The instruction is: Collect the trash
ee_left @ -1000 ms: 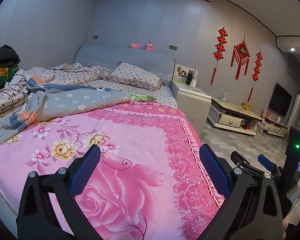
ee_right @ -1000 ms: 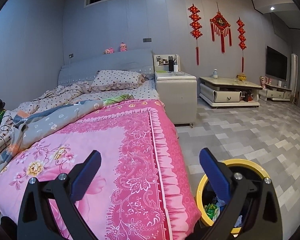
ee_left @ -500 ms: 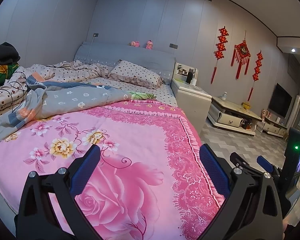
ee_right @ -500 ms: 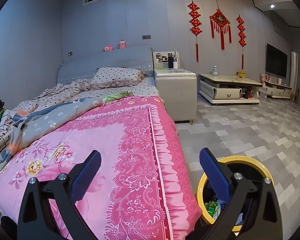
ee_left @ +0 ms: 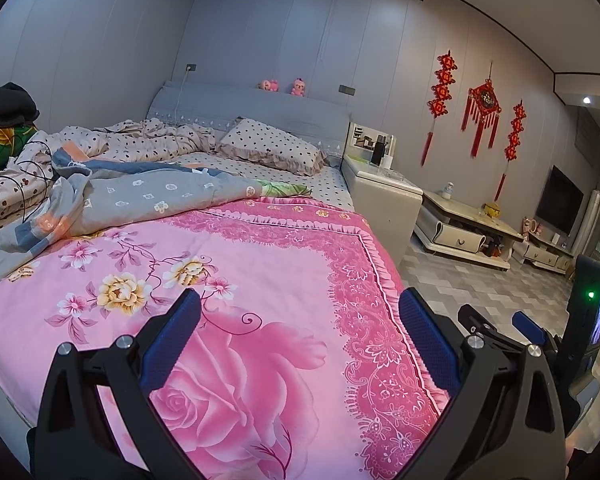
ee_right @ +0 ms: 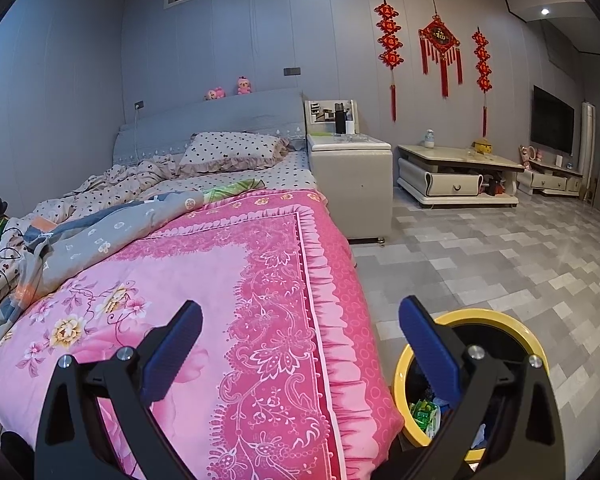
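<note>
A yellow-rimmed trash bin (ee_right: 496, 318) stands on the floor by the bed's foot corner, with green wrappers (ee_right: 424, 410) inside. My right gripper (ee_right: 300, 316) is open and empty, held over the bed edge, its right finger above the bin. My left gripper (ee_left: 298, 310) is open and empty above the pink floral quilt (ee_left: 240, 288). The right gripper also shows at the right edge of the left wrist view (ee_left: 500, 320). A green piece (ee_left: 284, 189) lies on the bed near the pillow; I cannot tell what it is.
A grey quilt (ee_left: 132, 196) and spotted bedding are bunched at the bed's left. A white bedside cabinet (ee_right: 350, 176) stands at the head. A low TV table (ee_right: 456, 178) lines the far wall. Grey tiled floor (ee_right: 500, 256) lies right of the bed.
Both grippers drifted slightly; the views shifted a little lower and closer over the bed. Both stay open and empty.
</note>
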`<state>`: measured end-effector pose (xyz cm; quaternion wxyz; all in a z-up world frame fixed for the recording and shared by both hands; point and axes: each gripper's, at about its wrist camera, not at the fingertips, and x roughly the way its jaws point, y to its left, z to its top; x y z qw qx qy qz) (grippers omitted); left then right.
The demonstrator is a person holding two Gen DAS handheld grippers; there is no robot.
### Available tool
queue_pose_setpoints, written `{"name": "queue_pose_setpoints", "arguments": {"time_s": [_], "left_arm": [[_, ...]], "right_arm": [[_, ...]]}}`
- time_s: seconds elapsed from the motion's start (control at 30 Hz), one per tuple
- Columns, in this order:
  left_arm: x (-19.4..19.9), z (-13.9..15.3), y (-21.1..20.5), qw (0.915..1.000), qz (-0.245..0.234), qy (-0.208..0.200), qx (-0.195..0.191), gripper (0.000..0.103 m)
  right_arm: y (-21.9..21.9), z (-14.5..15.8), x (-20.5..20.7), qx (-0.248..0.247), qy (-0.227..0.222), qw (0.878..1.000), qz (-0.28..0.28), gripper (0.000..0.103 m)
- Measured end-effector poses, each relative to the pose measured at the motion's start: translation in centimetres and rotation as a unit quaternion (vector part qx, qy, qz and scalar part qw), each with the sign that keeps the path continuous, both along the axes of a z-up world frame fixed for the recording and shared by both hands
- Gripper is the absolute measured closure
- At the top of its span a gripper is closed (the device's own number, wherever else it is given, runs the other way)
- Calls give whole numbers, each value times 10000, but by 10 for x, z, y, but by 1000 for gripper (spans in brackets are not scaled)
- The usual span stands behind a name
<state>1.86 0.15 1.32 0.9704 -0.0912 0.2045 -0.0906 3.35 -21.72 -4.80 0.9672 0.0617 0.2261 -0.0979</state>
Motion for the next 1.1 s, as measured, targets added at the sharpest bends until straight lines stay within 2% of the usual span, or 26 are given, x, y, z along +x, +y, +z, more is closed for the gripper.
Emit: {"name": "queue_pose_setpoints", "arguments": {"time_s": [1.1], "left_arm": [[1, -10, -4, 9999, -73, 116, -75, 8]], "right_arm": [[-6, -8, 2, 73, 202, 9998, -27, 8]]}}
